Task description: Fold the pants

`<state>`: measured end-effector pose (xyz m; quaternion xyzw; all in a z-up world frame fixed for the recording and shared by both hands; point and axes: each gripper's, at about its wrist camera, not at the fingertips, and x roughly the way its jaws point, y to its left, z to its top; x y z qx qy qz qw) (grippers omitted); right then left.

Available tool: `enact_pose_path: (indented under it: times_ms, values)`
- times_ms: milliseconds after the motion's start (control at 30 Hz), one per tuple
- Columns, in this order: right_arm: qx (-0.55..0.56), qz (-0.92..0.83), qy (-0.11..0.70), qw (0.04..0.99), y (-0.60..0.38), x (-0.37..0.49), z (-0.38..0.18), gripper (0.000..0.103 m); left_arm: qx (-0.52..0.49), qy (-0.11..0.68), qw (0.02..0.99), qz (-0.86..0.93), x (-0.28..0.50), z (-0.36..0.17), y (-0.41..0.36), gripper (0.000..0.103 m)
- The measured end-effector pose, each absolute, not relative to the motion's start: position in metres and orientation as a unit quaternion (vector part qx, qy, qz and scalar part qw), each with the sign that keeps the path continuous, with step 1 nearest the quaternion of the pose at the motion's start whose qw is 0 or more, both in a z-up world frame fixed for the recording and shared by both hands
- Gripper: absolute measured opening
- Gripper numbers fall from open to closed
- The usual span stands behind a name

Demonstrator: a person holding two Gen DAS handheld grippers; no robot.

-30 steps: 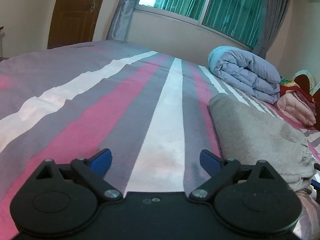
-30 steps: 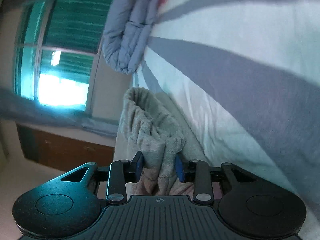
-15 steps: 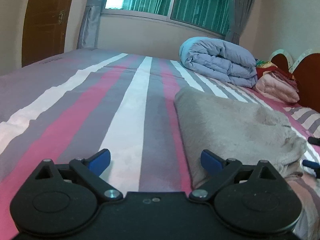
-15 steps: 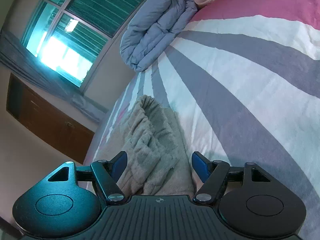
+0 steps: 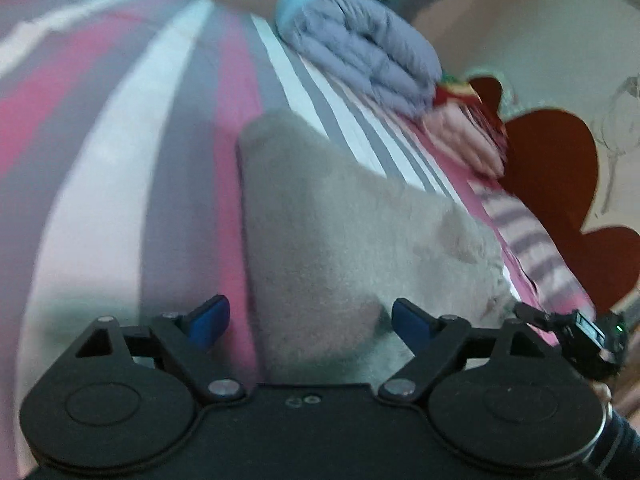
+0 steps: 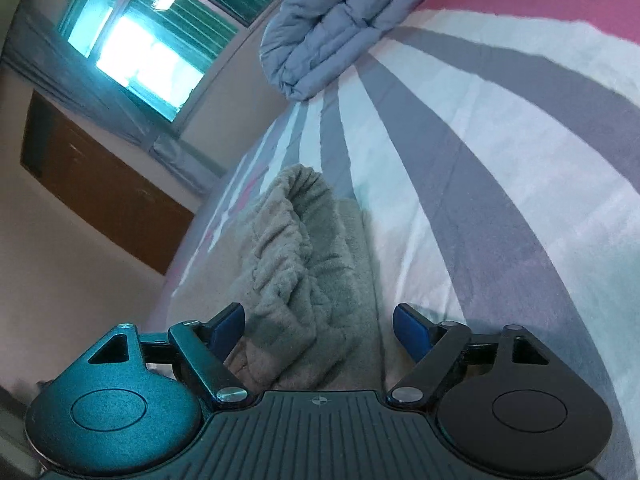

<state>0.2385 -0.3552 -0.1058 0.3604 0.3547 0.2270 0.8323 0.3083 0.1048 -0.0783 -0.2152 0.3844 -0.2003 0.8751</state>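
Looking along your left hand-held gripper (image 5: 310,320), you see its blue pads spread wide and closing in a little, with the near end of the folded grey pants (image 5: 340,240) lying between them but not pressed by either pad. This view is blurred. It alone shows your other tool: the tip of the right hand-held gripper (image 5: 532,314) pokes in at the lower right, just beside the pants' crumpled right end.

Your right wrist view gives what the left cannot: the gathered, ribbed waistband (image 6: 292,248) of the pants bunched up between the right tool's blue pads (image 6: 226,326), which stand apart and are opening, neither pad touching the cloth.

The pants lie flat on the striped bed sheet (image 5: 112,184). From the left view their left edge runs straight along a pink stripe, and wide bare sheet lies open to the left of it. From the right view, bare grey and white stripes stretch to the right of the pants.

Farther back, a rolled blue-grey duvet (image 5: 360,44) sits on the bed well apart from the pants; a pink folded blanket (image 5: 464,140) lies beside it against the red-brown headboard (image 5: 560,168), seen only from the left. Only the right view shows the window (image 6: 152,44) and the brown door (image 6: 100,184).
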Motion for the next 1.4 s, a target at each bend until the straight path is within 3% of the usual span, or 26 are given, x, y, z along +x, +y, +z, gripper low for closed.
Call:
enact_pose_path:
  times_ms: [167, 233, 300, 433, 533, 833, 867, 933, 967, 1000, 1033, 1067, 1100, 1400]
  values:
    - [0.377, 0.275, 0.389, 0.794, -0.353, 0.263, -0.119, 0.081, -0.263, 0.396, 0.845, -0.246, 0.334, -0.095, 0.111, 0.080]
    - [0.383, 0.290, 0.405, 0.778, -0.347, 0.277, -0.124, 0.081, -0.300, 0.392, 0.829, -0.263, 0.343, -0.101, 0.114, 0.074]
    - [0.384, 0.299, 0.410, 0.771, -0.340, 0.288, -0.127, 0.080, -0.313, 0.399, 0.821, -0.262, 0.350, -0.108, 0.113, 0.041]
    - [0.346, 0.307, 0.420, 0.781, -0.326, 0.302, -0.122, 0.056, -0.325, 0.381, 0.824, -0.264, 0.345, -0.109, 0.118, 0.021]
    - [0.333, 0.331, 0.399, 0.787, -0.328, 0.308, -0.106, 0.048, -0.333, 0.340, 0.834, -0.280, 0.341, -0.093, 0.128, 0.017]
    - [0.329, 0.387, 0.338, 0.792, -0.304, 0.403, -0.053, 0.047, -0.295, 0.284, 0.871, -0.271, 0.434, -0.033, 0.153, 0.017]
    - [0.330, 0.384, 0.336, 0.794, -0.301, 0.420, -0.051, 0.047, -0.293, 0.290, 0.872, -0.264, 0.449, -0.036, 0.153, 0.021]
    - [0.335, 0.371, 0.342, 0.796, -0.289, 0.456, -0.053, 0.049, -0.273, 0.309, 0.885, -0.218, 0.475, -0.048, 0.148, 0.049]
    - [0.335, 0.364, 0.352, 0.795, -0.285, 0.475, -0.059, 0.052, -0.246, 0.329, 0.896, -0.168, 0.485, -0.057, 0.143, 0.097]
    - [0.325, 0.341, 0.368, 0.802, -0.279, 0.491, -0.070, 0.067, -0.217, 0.347, 0.904, -0.120, 0.490, -0.067, 0.139, 0.092]
    - [0.311, 0.304, 0.395, 0.809, -0.270, 0.502, -0.083, 0.094, -0.192, 0.367, 0.905, -0.100, 0.495, -0.079, 0.135, 0.094]
    - [0.281, 0.253, 0.448, 0.810, -0.261, 0.514, -0.101, 0.094, -0.186, 0.359, 0.908, -0.110, 0.492, -0.085, 0.133, 0.095]
    - [0.268, 0.264, 0.445, 0.813, -0.258, 0.517, -0.108, 0.097, -0.181, 0.346, 0.914, -0.108, 0.485, -0.087, 0.132, 0.095]
    - [0.272, 0.268, 0.334, 0.862, -0.315, 0.435, -0.090, 0.103, -0.128, 0.288, 0.948, -0.032, 0.375, -0.062, 0.145, 0.097]
